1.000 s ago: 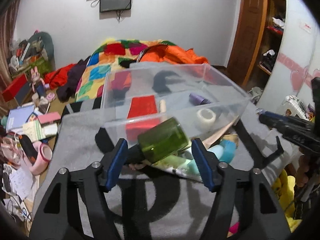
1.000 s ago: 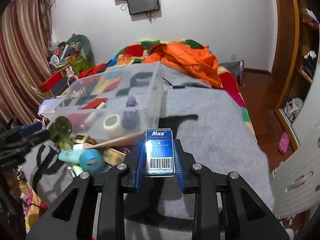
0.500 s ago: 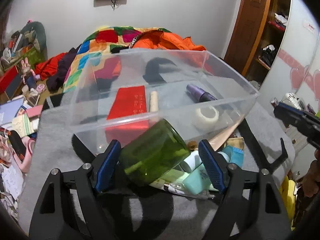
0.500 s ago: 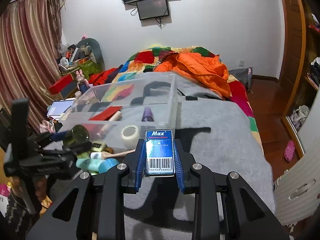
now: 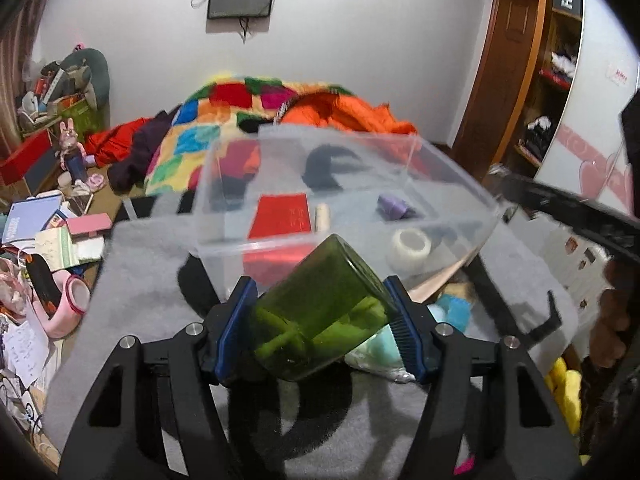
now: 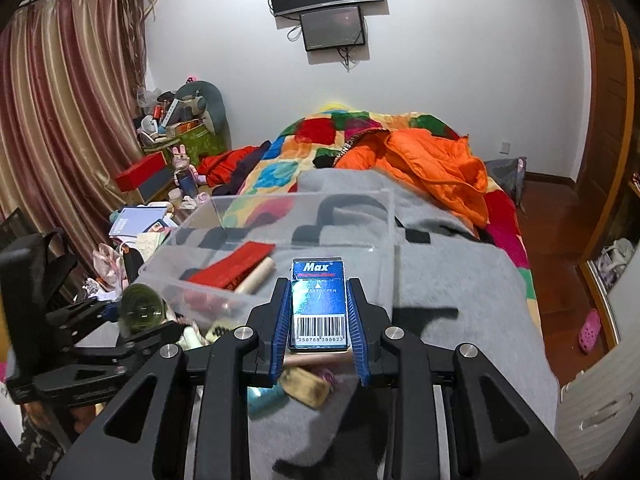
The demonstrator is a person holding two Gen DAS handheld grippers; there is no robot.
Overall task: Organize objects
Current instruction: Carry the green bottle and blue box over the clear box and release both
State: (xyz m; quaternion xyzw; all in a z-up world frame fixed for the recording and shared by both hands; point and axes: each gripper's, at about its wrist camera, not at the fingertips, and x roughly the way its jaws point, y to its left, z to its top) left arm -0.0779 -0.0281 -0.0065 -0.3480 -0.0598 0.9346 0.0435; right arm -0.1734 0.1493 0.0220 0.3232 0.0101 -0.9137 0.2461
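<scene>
Green glass fills the left gripper [image 5: 322,328]: a tinted jar [image 5: 320,312] lies tilted between its blue pads, which touch both sides of it while the jaws are closing. The jar hangs just in front of the near wall of the clear plastic bin [image 5: 348,184], above a huddle of small things on the grey blanket [image 5: 140,264]: a teal tube [image 5: 452,308], a pale bottle and some wrappers too blurred to name.

The right gripper [image 6: 319,320] is nearly closed, clamped on a small blue box [image 6: 319,300] marked "Max" with a barcode on its lower half; the box stands upright between the pads, lifted clear of the blanket at the bin's near right corner.

Inside the bin, on its floor, lie a red packet [image 5: 282,216] toward the left wall, a cream stick [image 5: 322,216] just beside it, a purple tube [image 5: 394,206] toward the right wall and a roll of white tape [image 5: 410,248] against the near wall.

Seen from the right wrist, the left gripper [image 6: 132,320] sits at the bin's near left corner with the jar's round base [image 6: 142,312] facing the camera.
</scene>
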